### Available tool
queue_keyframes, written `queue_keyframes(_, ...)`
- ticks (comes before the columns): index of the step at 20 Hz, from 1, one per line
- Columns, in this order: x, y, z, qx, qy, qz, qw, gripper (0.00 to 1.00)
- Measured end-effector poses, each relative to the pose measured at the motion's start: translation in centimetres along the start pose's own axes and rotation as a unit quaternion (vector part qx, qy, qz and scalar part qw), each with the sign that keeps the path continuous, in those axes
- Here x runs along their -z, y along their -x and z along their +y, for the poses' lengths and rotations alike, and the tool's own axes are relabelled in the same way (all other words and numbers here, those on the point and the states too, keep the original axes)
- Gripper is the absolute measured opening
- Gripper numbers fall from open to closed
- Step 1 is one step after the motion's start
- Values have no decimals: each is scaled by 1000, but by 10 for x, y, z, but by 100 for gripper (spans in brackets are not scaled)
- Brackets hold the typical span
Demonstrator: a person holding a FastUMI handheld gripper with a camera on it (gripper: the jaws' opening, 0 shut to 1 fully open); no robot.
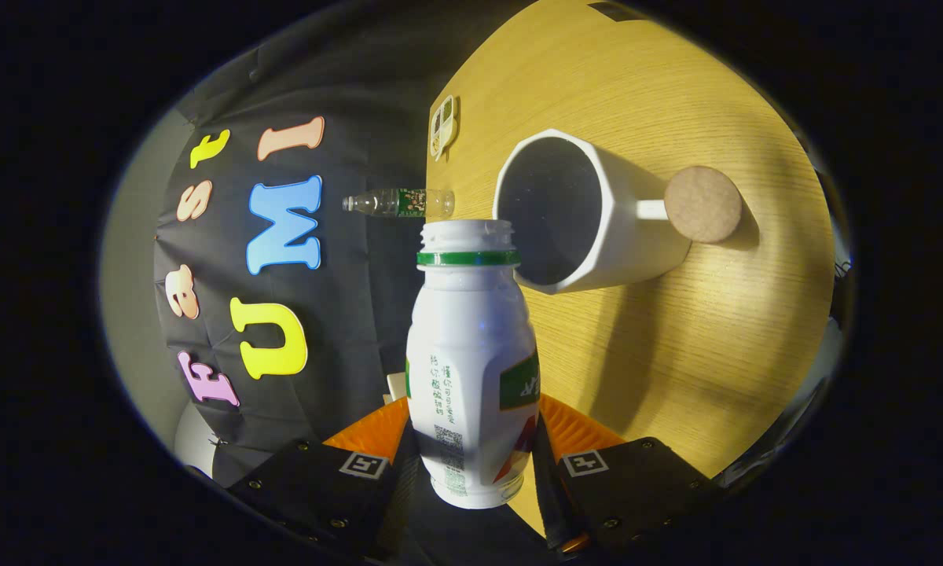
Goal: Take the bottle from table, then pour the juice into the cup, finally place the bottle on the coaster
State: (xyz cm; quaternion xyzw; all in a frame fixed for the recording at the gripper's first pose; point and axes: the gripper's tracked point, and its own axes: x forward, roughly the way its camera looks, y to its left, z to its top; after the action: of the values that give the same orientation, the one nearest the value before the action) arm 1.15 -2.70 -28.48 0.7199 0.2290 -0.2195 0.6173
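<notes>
My tongs (471, 456) clamp the open bottle (471, 354) by its lower body, tipped sideways so its mouth meets the cup (589, 212) rim for pouring; coaster (702, 203) waits beyond.

— What carries the things here?
— A light wooden table (723, 330), its grain running across the top.
— And on it?
— A white cup (597, 212), its handle pointing at a round cork coaster (703, 204) just beside it. A clear plastic bottle (399, 203) and a small white item (442, 126) stand at the table's far edge.
</notes>
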Motion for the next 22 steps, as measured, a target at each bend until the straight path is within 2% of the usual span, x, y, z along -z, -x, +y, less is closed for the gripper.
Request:
queue_keyframes(5, 2, 4, -2, 20, -23, 14, 999, 66)
queue_keyframes(22, 7, 10, 3, 36, -65, 47, 996, 66)
